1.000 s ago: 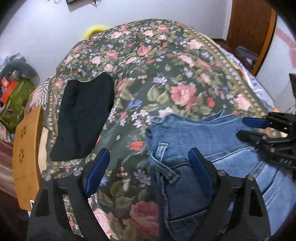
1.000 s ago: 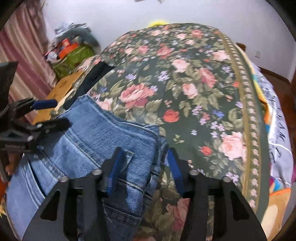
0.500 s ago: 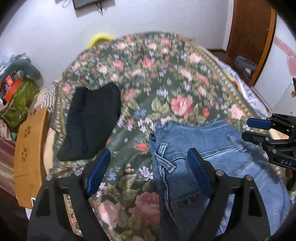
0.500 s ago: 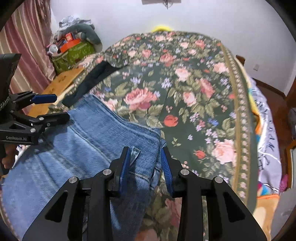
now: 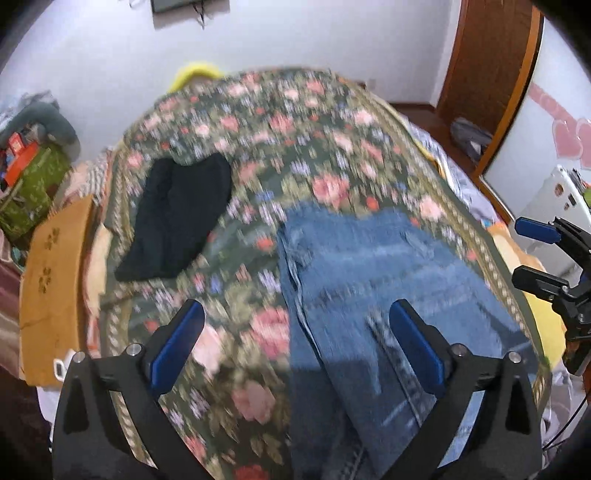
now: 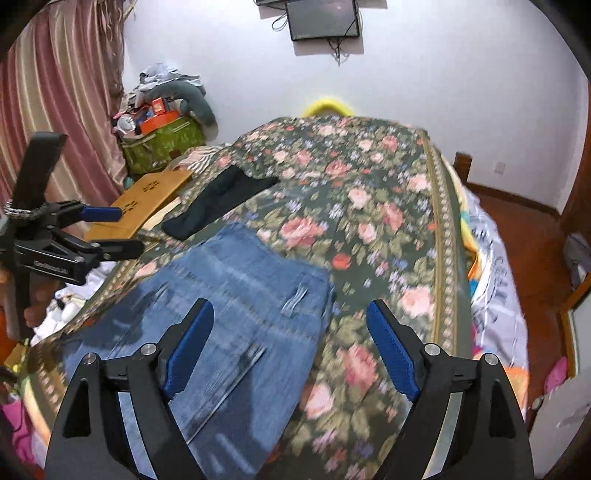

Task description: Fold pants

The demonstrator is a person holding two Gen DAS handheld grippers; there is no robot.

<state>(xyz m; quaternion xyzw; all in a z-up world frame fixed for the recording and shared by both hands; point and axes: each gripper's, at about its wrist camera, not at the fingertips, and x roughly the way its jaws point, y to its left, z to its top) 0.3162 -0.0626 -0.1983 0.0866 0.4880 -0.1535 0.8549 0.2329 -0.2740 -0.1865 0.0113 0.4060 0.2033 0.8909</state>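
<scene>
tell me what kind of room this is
Most likely a bedroom in a home. A bed under a floral bedspread fills the view, with blue jeans laid on it, a small screen is mounted on the wall above, and a pink curtain hangs to one side.

Even, soft indoor light, moderately bright, no glare. Heavy motion blur on the floral bedspread [image 5: 325, 155] and jeans [image 6: 236, 295] ahead of both grippers; gripper bodies stay sharp. Strong fisheye bending, dark vignette corners. Soft shadow under fingers.
</scene>
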